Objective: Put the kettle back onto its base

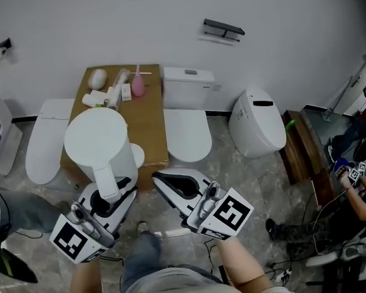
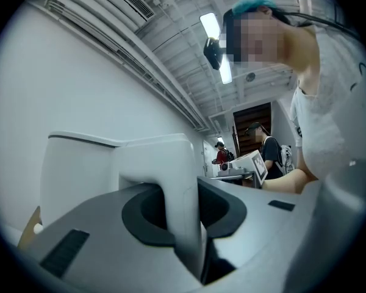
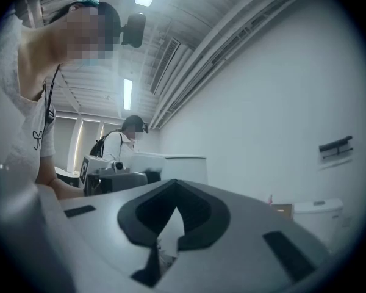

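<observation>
My left gripper (image 1: 113, 191) is shut on the handle (image 1: 107, 179) of a white kettle (image 1: 99, 140), which hangs over the front left corner of a wooden table (image 1: 149, 118). A white round disc (image 1: 137, 155), apparently the kettle's base, peeks out on the table just right of the kettle. In the left gripper view the handle (image 2: 183, 194) stands upright between the jaws, with the kettle body (image 2: 79, 163) behind it. To the right, my right gripper (image 1: 158, 179) has its jaws shut and empty. The right gripper view shows that gripper (image 3: 174, 185) with its tips meeting and nothing held.
At the table's far end lie a pink bottle (image 1: 138, 85) and several white items. Toilets stand left (image 1: 46, 136), behind (image 1: 186, 121) and right (image 1: 256, 124) of the table. A wooden bench (image 1: 302, 145) and a seated person (image 1: 354, 182) are at the right.
</observation>
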{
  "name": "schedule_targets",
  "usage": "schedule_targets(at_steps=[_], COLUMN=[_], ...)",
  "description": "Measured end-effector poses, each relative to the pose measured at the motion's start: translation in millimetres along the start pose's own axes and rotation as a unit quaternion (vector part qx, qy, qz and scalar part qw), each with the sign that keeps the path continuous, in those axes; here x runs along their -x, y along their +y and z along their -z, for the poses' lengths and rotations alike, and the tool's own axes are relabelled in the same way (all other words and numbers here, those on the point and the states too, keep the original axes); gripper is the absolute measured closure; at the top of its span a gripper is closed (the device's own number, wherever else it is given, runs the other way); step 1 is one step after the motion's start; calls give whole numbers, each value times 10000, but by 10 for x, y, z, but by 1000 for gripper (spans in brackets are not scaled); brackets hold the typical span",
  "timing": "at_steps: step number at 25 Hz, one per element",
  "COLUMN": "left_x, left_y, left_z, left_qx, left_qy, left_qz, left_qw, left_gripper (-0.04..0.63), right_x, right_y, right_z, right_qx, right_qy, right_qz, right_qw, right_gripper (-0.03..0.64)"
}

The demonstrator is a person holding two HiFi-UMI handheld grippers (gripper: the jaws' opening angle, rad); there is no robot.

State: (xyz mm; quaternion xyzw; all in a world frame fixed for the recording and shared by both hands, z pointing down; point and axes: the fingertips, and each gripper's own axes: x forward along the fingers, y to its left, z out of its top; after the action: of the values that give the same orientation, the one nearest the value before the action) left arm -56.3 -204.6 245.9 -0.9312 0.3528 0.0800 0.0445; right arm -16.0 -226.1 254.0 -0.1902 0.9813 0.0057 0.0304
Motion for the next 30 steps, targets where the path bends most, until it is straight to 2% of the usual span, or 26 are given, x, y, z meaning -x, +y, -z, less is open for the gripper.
schedule_targets(at_steps=[8, 13, 18, 25, 30], left_x=[-197, -327, -446, -523, -622], left_y=[696, 961, 1225, 1376, 1376], left_z=[516, 916, 1342, 1904, 2113], left_qx=[234, 151, 361, 521, 626], left_qy=[40, 118, 142, 302, 392], left_qz=[209, 303, 286, 263, 252], left_qw=[9995, 9994, 9988, 9978, 9969], left_gripper=[515, 515, 515, 514, 514], right_x=[-485, -658, -739, -732, -700], right_y=[-571, -818, -1019, -1124, -1160], right_z=[509, 842, 1185, 1566, 1715], right_qx=[-138, -115, -336, -442, -521], right_qy=[126, 161, 130, 210, 270], right_qz=[89, 163, 276, 375, 366], right_qw=[9998, 9997, 9990, 9981, 9976], right_gripper=[609, 609, 609, 609, 609])
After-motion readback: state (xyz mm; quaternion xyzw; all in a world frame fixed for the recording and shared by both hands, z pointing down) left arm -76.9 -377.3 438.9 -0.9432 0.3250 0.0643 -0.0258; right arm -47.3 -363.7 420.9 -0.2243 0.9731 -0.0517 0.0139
